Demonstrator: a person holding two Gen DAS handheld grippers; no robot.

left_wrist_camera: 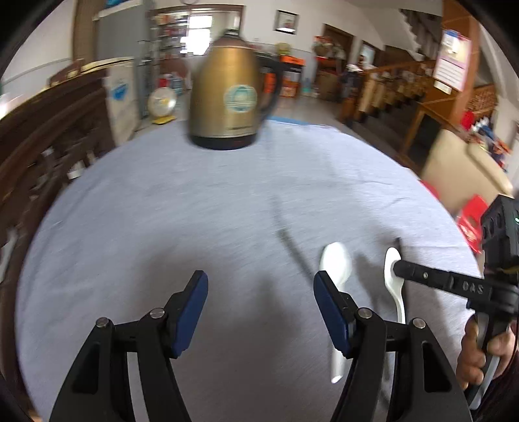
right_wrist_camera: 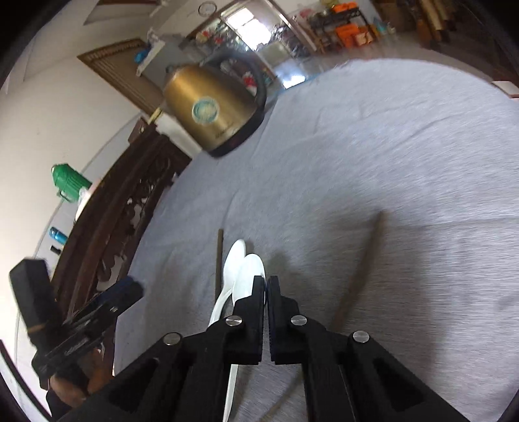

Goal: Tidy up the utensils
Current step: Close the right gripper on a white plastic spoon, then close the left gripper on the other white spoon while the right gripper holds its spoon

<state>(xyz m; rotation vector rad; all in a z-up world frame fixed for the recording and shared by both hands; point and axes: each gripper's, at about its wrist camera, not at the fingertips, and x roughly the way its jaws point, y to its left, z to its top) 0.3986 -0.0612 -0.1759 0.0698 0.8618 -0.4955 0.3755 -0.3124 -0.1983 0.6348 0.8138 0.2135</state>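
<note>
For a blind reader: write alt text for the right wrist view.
The right gripper is shut on a white plastic spoon beside a second white spoon on the grey tablecloth; a gold metal kettle stands behind.

I am in what looks like a lived-in home with a small shop at the back. I work at a round table (left_wrist_camera: 162,211) under a pale grey cloth, with a brass-coloured electric kettle (left_wrist_camera: 227,94) standing on it. Carved dark wooden furniture (right_wrist_camera: 123,207) runs along one side, bearing a green flask (right_wrist_camera: 69,181). Further back I see stocked shelves (left_wrist_camera: 168,35) by a bright doorway, orange boxes (left_wrist_camera: 290,69), a wooden railing (left_wrist_camera: 389,84), a framed picture (left_wrist_camera: 286,21) and a wall calendar (left_wrist_camera: 452,60).
</note>
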